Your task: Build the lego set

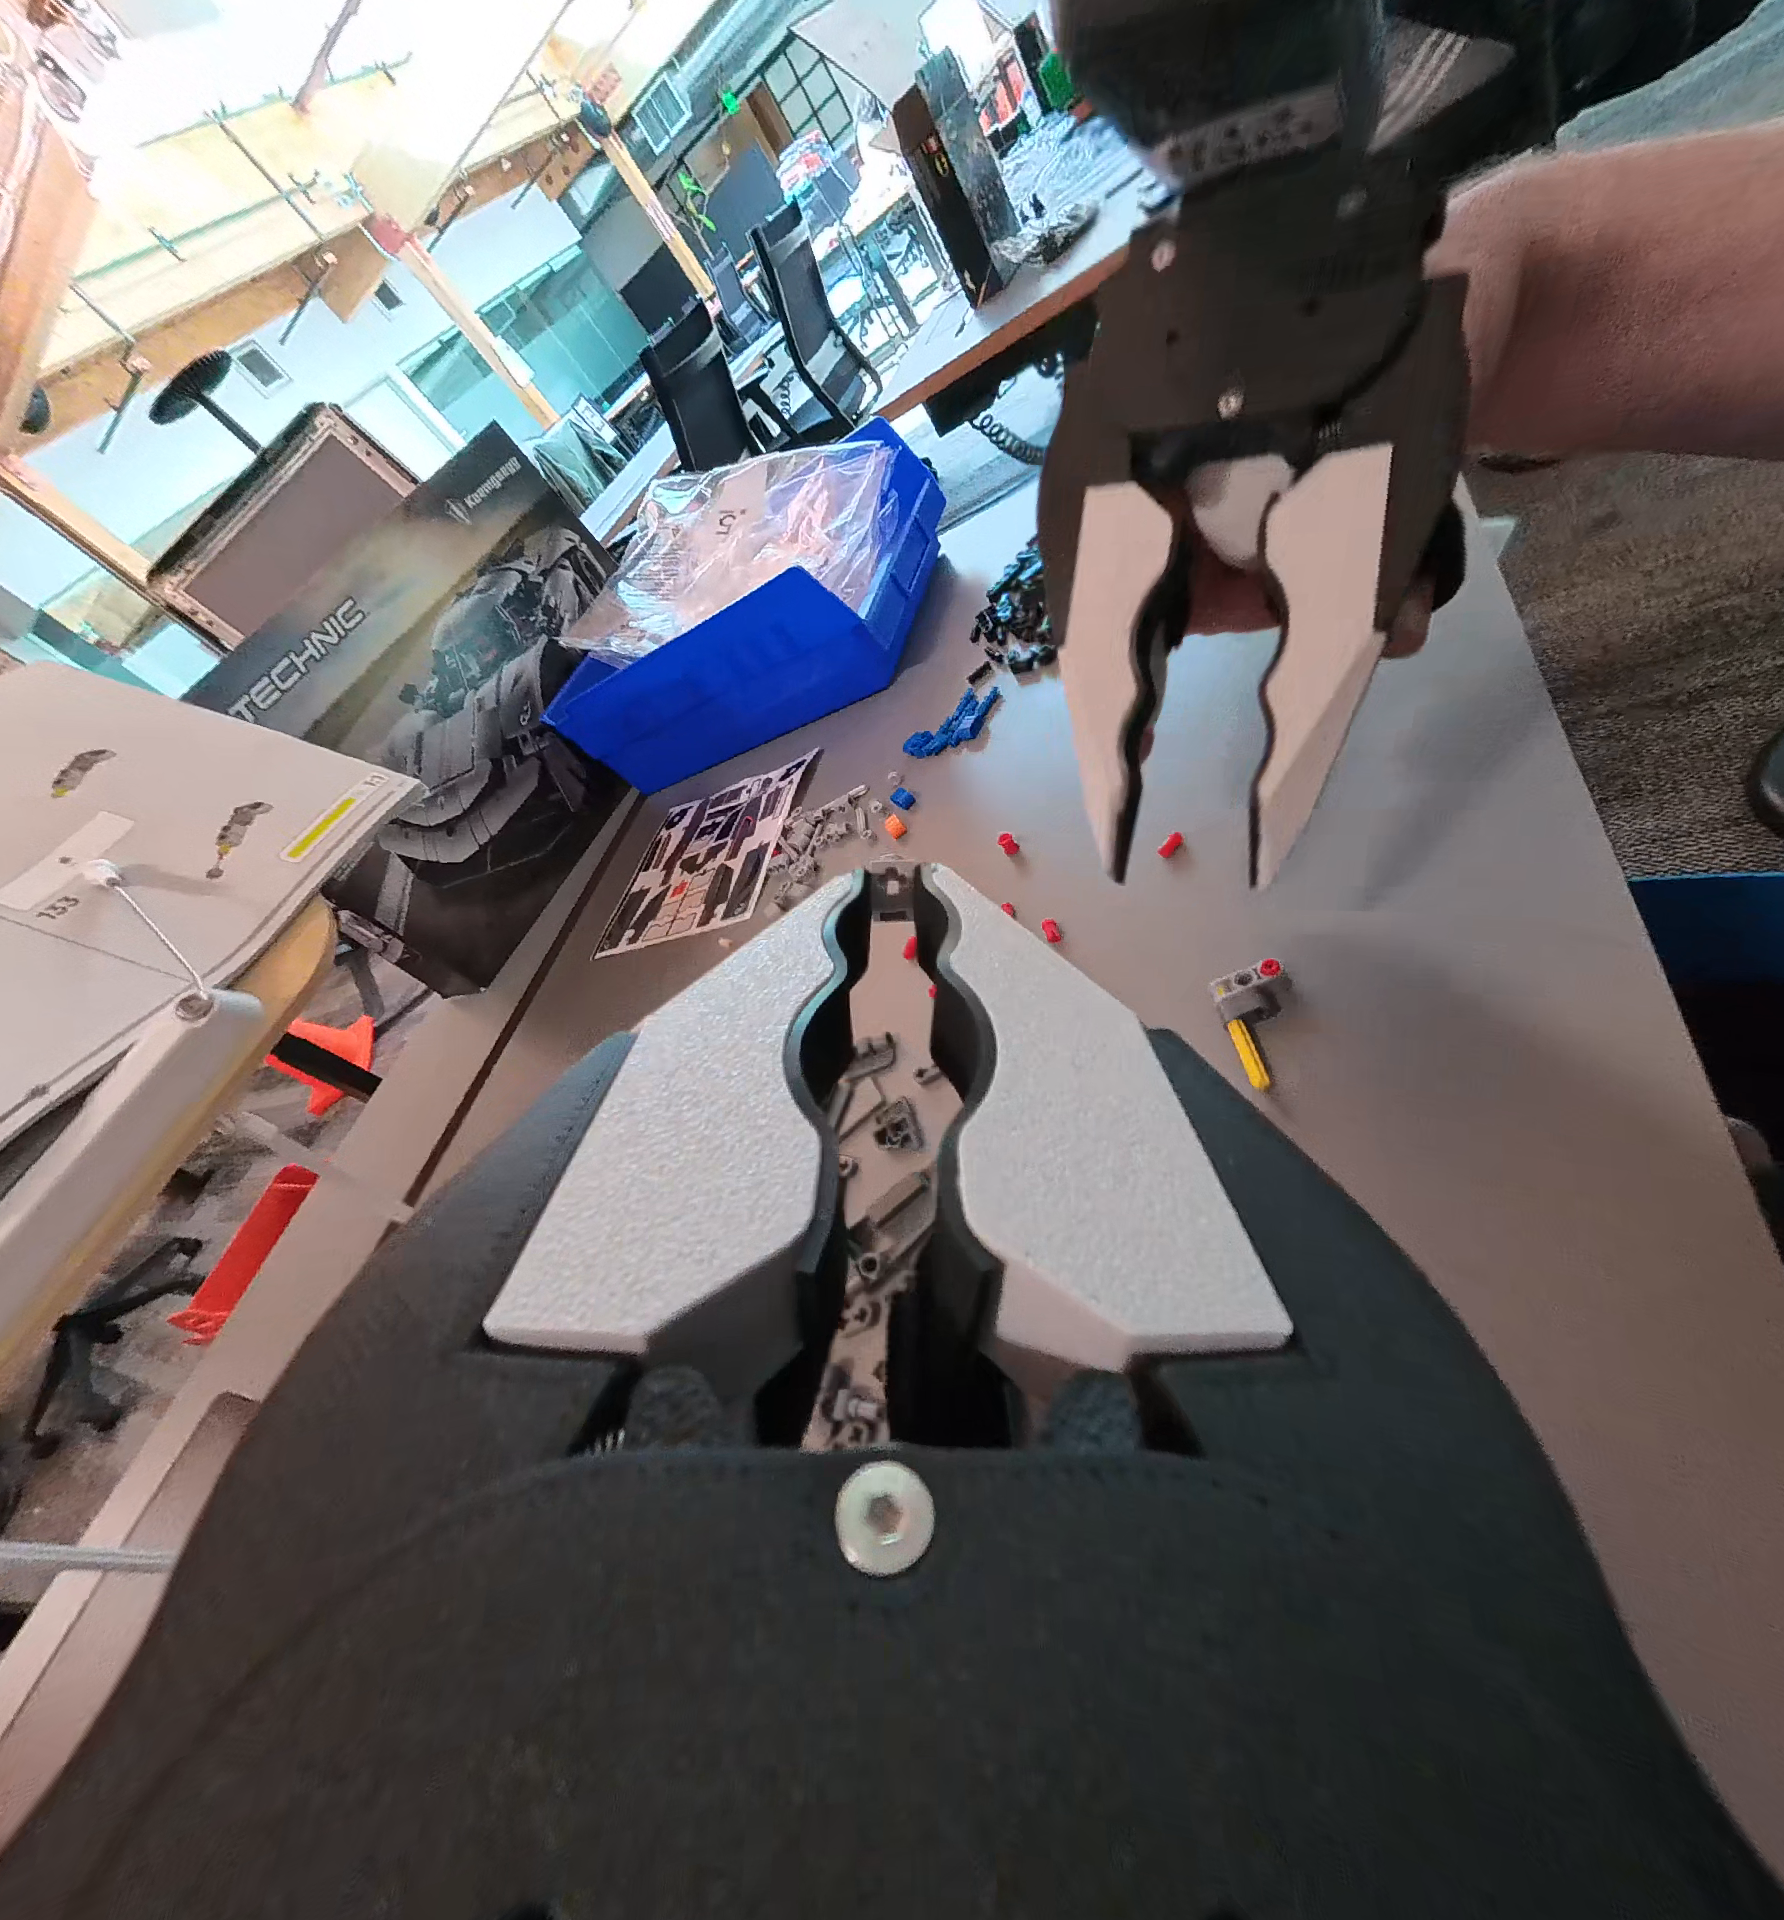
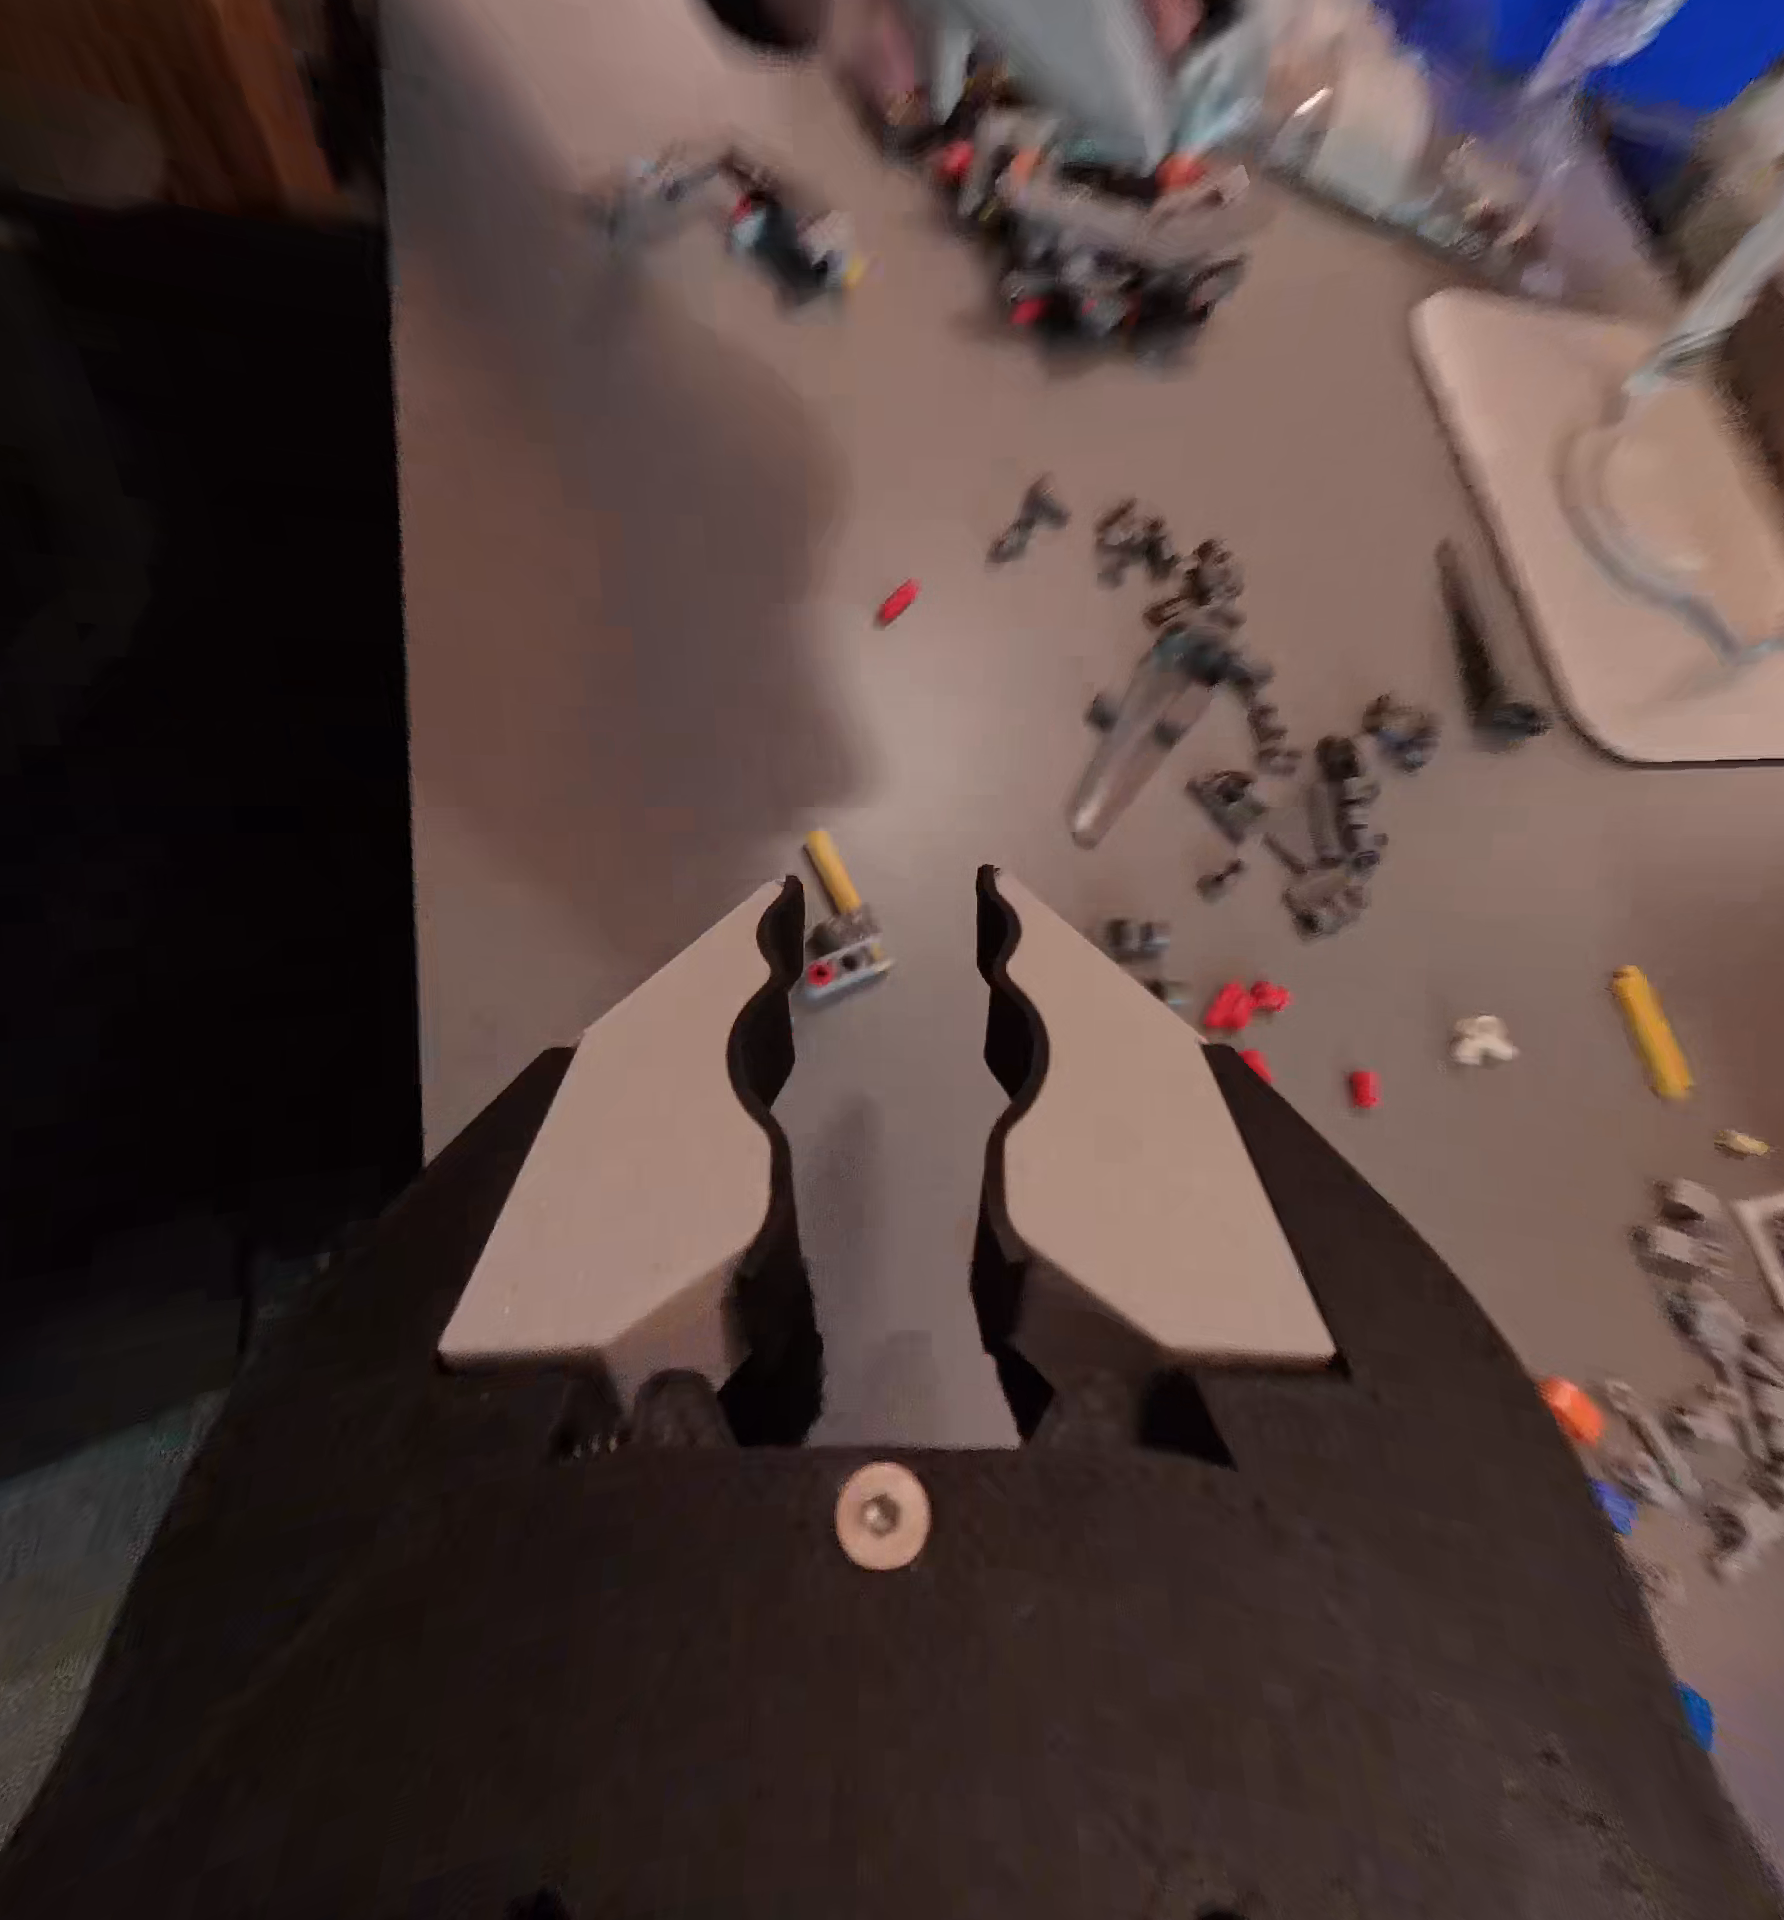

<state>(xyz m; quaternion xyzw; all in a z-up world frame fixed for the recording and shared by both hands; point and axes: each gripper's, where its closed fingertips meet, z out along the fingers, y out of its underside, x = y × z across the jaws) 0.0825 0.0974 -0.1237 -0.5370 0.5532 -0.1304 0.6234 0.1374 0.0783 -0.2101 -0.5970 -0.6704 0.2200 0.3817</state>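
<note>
My left gripper (image 1: 893,878) is shut on a small grey brick piece (image 1: 893,888), pinched at the very fingertips above the grey table (image 1: 1387,1195). My right gripper (image 1: 1189,873) hangs over the table at the upper right of the left wrist view, held by a hand, jaws open and empty. In the right wrist view the right gripper (image 2: 888,883) is open with nothing between its pads. A small grey piece with a yellow axle and a red pin (image 2: 846,951) lies on the table just inside its left fingertip; it also shows in the left wrist view (image 1: 1249,992).
A blue bin (image 1: 763,665) with clear bags, a dark box (image 1: 431,727), a sticker sheet (image 1: 706,852) and an open booklet (image 1: 88,831) stand at left. Loose grey parts (image 2: 1283,769), red pins (image 2: 1246,1003) and a yellow axle (image 2: 1652,1029) lie scattered. The table edge (image 2: 400,727) runs at left. The grippers' ends are close to 11 cm from one another.
</note>
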